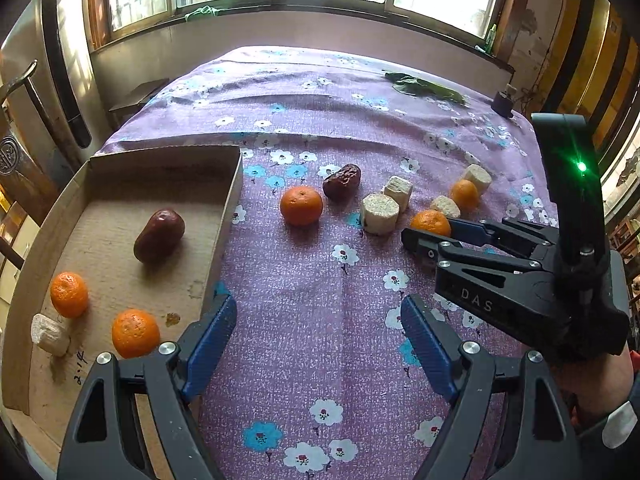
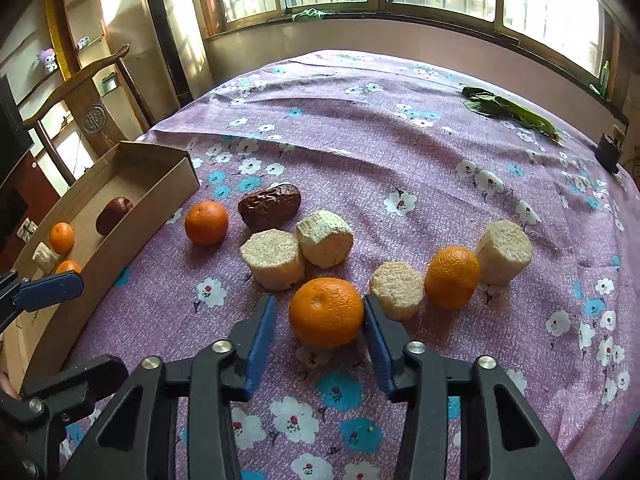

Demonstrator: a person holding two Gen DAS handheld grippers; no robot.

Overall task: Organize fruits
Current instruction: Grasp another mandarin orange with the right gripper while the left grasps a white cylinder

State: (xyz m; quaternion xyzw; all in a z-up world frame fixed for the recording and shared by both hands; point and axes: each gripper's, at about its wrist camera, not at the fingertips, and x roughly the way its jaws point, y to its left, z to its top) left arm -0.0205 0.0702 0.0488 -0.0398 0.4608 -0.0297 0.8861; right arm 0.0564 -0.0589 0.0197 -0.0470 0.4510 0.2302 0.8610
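Your right gripper (image 2: 319, 300) is not clamped yet. Its jaws stand either side of the near mandarin (image 2: 326, 312), low over the flowered cloth (image 2: 400, 168). The right pad (image 2: 378, 332) looks to touch the peel, but the left pad (image 2: 260, 336) shows a thin gap, so I call this unclenched, not grasping. I think you came at a steep angle because the fruit is crowded: 1 pale ribbed chunk (image 2: 398, 290) sits just beside the right finger, and another (image 2: 274, 260) is a bit farther, to the left. A wide approach could knock them.

The mandarin is centred between the fingers and deep enough for the pads to close on its widest part, approx.

Your left gripper (image 1: 316, 304) is wide open and holds nothing. It hovers over bare cloth, just right of the near corner of the cardboard box (image 1: 230, 208). I guess it waits there, out of the way.

The box is well to the left. Inside are 2 mandarins, 1 smooth date (image 1: 159, 235) and 1 pale chunk. On the cloth, 2 more mandarins and a wrinkled date (image 2: 270, 206) wait.
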